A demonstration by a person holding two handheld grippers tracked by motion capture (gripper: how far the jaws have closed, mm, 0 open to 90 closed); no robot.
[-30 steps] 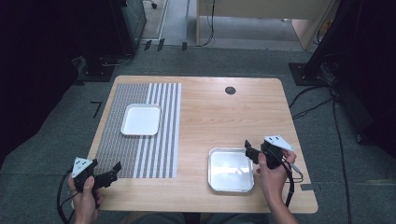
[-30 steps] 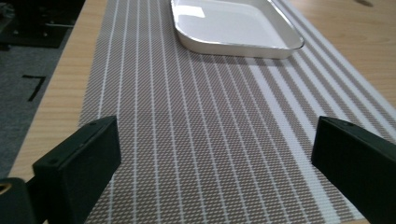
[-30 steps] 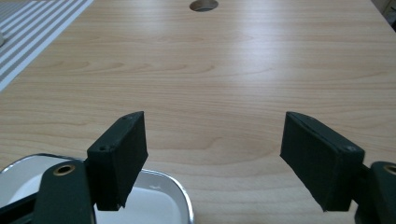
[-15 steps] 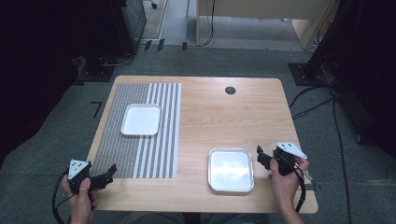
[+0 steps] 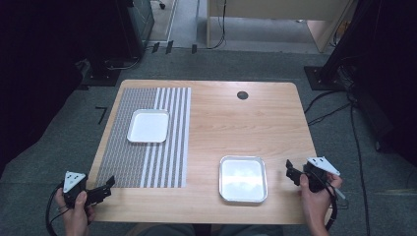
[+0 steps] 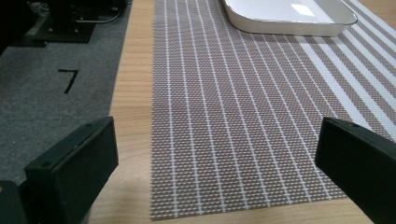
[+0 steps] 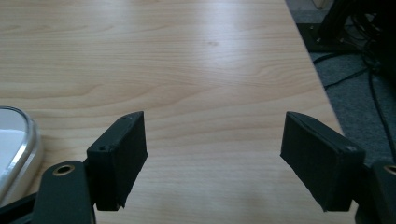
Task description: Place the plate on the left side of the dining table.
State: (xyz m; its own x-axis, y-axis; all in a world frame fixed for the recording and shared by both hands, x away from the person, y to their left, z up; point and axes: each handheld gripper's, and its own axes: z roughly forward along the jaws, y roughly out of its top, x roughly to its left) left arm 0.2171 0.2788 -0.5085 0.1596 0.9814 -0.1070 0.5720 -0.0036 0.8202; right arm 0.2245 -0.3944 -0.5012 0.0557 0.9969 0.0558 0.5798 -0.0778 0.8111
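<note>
Left tool (image 5: 105, 189): held in the person's left hand (image 5: 76, 209) at the near left corner of the light wooden tabletop (image 5: 226, 123). Its black jaws are seen spread wide in the left gripper view (image 6: 215, 163), with nothing between them; both jaws are cut off by the lower edge of that view.

Right tool (image 5: 291, 173): held in the person's right hand (image 5: 317, 196) at the near right edge of the tabletop. Its jaws are likewise seen wide apart in the right gripper view (image 7: 212, 156), over bare wood, with nothing gripped.

Shiny silver metal tray, rectangular with rounded corners (image 5: 243, 178): set on bare wood near the front edge, just left of the right tool and apart from it. Its floor is empty and reflective. In the right gripper view only a curved rim portion (image 7: 21, 140) is shown at the left edge; the rest is cut off.

Grey-brown woven placemat with white stripes (image 5: 147, 142): laid flat on the left half of the tabletop, its near edge just beyond the left tool. The stripes are fine on the left and broad on the right.

White rectangular tray with rounded corners (image 5: 148, 125): placed on the far part of the placemat, empty. In the left gripper view (image 6: 289, 16) its far side is cut off by the top edge.

Small dark round fitting (image 5: 242, 95): set in the far tabletop; its detail cannot be made out.
</note>
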